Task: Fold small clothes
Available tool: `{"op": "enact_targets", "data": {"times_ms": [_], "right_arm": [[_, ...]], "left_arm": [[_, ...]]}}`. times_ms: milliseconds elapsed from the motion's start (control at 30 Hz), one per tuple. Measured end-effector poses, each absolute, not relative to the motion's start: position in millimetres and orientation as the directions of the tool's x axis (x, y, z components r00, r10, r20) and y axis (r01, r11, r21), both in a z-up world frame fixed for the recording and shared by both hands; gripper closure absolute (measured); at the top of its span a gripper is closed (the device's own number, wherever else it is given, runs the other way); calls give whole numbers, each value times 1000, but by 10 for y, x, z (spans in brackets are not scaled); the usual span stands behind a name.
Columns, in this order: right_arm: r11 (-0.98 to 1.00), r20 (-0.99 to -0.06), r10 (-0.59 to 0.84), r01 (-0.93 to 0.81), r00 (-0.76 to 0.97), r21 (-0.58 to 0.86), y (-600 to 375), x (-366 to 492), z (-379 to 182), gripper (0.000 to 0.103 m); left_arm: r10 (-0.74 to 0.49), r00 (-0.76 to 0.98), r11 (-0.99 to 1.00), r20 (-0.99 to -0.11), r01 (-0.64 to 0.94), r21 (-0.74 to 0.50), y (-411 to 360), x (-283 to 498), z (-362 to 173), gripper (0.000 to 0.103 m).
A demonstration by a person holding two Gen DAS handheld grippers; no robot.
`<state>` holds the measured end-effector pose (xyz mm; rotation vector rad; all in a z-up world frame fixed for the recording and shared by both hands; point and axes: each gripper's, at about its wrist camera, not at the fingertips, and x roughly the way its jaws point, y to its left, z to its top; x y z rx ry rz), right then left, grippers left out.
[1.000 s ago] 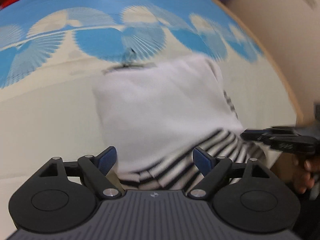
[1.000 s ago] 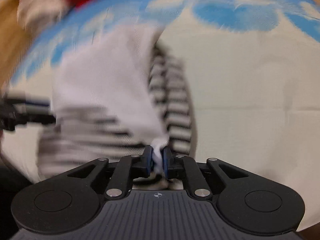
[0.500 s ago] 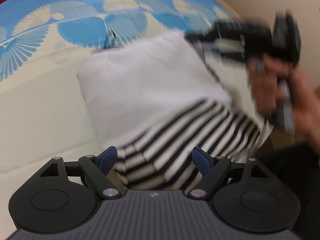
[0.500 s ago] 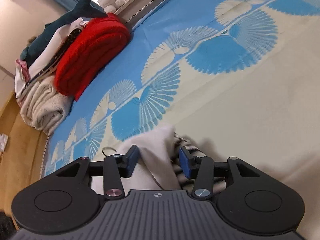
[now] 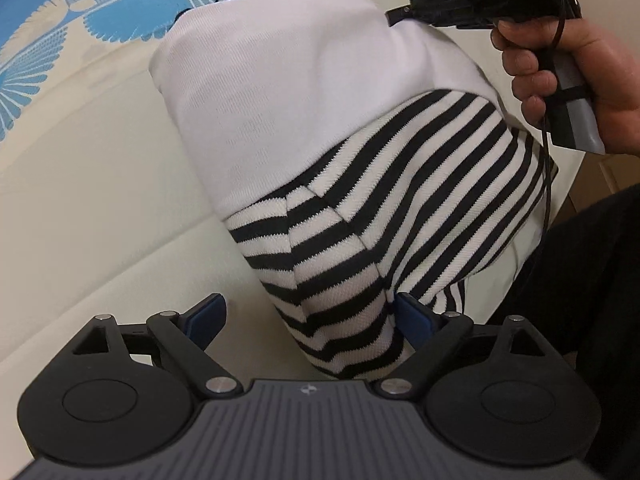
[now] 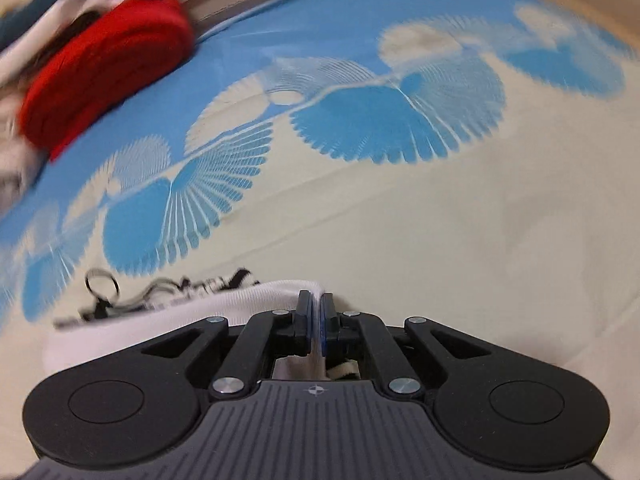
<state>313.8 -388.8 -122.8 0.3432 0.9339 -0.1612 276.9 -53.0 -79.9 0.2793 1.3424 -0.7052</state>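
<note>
The folded garment (image 5: 340, 128) lies on the bedspread (image 5: 80, 184), its near end reaching between the spread fingers of the left gripper (image 5: 310, 316). At its far right corner sits the right gripper (image 6: 316, 316), pinched on the fabric's edge. Well beyond, toward the bed's far left, rests a folded blanket (image 6: 104, 76) beside a pile of other textiles (image 6: 24, 36).

A: What's under it all?
B: Bed w/ cream sheet (image 6: 460, 216), blue fan-shaped print (image 6: 396, 120) across far part.
A: Anything else?
B: Red folded blanket (image 6: 104, 76) at far left, blurred pile behind it, can't tell what.
</note>
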Motion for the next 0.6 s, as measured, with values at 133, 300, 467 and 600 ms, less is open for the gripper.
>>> {"op": "enact_targets", "data": {"times_ms": [133, 300, 467, 600], "right_arm": [[909, -761, -22, 330, 648, 255, -4095, 2991, -1066, 87], [902, -693, 175, 168, 699, 398, -4206, 2606, -802, 59], [919, -757, 314, 18, 572, 394, -4088, 2380, -863, 59], [910, -770, 387, -75, 507, 407, -4048, 2281, -931, 97]], "left_arm": [[-350, 65, 781, -934, 570, -254, -406, 2832, -708, 10], [-448, 169, 849, -878, 389, -358, -7, 3075, -489, 10], [-430, 285, 901, -857, 200, -386, 181, 3296, -412, 10], [-420, 313, 908, -852, 130, -399, 142, 3398, -405, 10]]}}
